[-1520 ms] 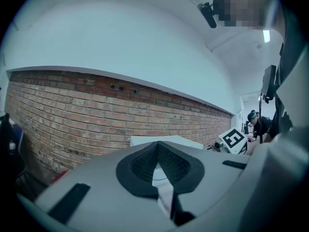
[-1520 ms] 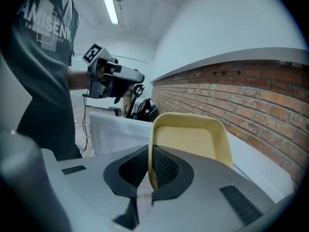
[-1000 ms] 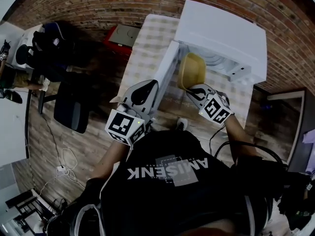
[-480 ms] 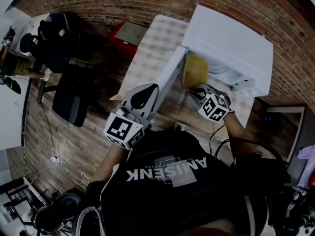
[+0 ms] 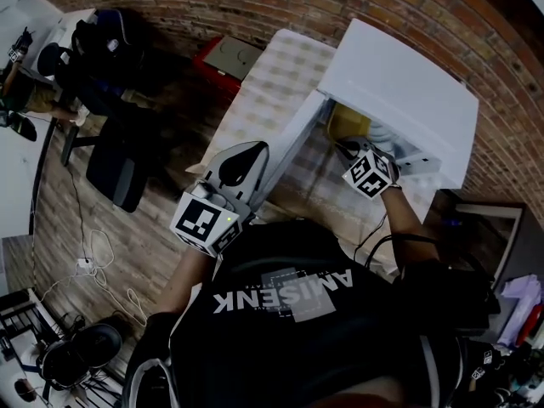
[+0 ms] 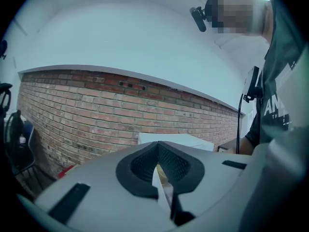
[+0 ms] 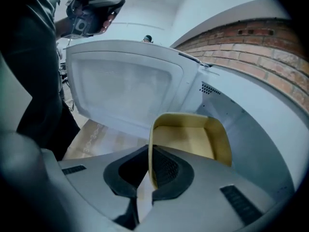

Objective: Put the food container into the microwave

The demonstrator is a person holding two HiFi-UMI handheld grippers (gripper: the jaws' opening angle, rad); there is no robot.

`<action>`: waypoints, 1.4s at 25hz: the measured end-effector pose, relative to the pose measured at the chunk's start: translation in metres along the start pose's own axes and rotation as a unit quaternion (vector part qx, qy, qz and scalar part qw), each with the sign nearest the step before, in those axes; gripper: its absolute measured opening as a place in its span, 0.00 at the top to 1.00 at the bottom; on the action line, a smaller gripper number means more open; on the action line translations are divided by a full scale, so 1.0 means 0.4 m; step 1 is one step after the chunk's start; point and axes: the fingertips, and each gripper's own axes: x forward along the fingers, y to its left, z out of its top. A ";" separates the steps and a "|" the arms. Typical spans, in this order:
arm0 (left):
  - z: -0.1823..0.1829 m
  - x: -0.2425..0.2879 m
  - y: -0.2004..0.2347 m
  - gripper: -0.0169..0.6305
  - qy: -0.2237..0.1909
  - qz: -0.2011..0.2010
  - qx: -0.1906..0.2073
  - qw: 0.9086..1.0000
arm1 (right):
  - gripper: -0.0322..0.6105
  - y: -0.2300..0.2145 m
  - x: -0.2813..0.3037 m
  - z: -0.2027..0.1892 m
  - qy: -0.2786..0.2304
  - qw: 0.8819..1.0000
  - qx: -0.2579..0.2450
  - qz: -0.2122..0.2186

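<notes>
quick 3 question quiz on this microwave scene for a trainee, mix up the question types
1. True or false: the right gripper is shut on the rim of the food container.
2. Multiple choice: the microwave door is A) shut, B) swung open, C) missing.
3. Fill in: the wall behind the microwave is made of ___.

Key: 1 true; 2 B; 3 brick.
</notes>
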 end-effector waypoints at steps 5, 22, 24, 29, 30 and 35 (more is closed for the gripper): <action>0.004 0.022 0.022 0.95 0.005 0.015 0.004 1.000 | 0.88 -0.081 0.037 -0.019 0.008 1.000 0.019 -0.023; 0.006 0.020 0.034 0.95 0.013 0.030 0.006 0.999 | 0.88 -0.241 0.098 -0.078 0.047 0.989 0.069 -0.118; 0.004 0.017 0.031 0.95 0.007 0.025 0.009 1.000 | 0.88 -0.245 0.107 -0.084 0.051 0.988 0.076 -0.122; -0.004 0.001 0.027 0.95 0.015 0.032 0.008 0.999 | 0.88 -0.239 0.126 -0.098 0.061 0.987 0.074 -0.129; -0.005 -0.001 0.027 0.95 0.015 0.034 0.007 0.999 | 0.88 -0.241 0.127 -0.099 0.062 0.986 0.074 -0.135; -0.006 -0.015 0.024 0.95 0.019 0.040 0.006 0.999 | 0.88 -0.245 0.134 -0.106 0.079 0.983 0.064 -0.150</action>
